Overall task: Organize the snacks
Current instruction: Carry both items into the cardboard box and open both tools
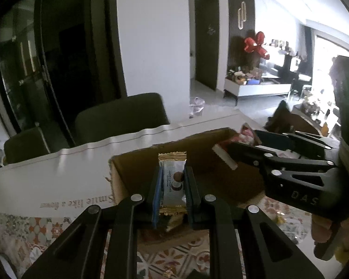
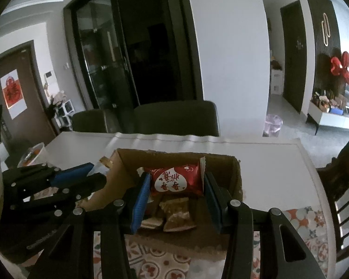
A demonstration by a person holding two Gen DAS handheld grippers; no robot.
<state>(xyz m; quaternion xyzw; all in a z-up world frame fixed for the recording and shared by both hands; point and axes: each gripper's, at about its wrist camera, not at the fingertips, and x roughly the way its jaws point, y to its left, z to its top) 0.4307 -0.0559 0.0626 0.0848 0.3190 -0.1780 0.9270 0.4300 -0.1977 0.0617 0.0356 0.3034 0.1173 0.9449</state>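
Above the cardboard box (image 2: 235, 179) | white wafer packet (image 1: 173, 181) clamped by left tongs (image 1: 172, 186), red heart packet (image 2: 176, 180) by right tongs (image 2: 176, 186) | step: packets being carried | next: sorted placement is called for.

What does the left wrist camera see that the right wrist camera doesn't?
Only the left wrist view shows the left tongs shut on a white and gold snack packet, seen head-on.

Only the right wrist view shows the right tongs clamped on a red heart-print packet, brown-wrapped snacks lying in the box beneath, and a door with a red paper decoration.

Both show the open cardboard box, the patterned tablecloth, dark chairs and red balloons.
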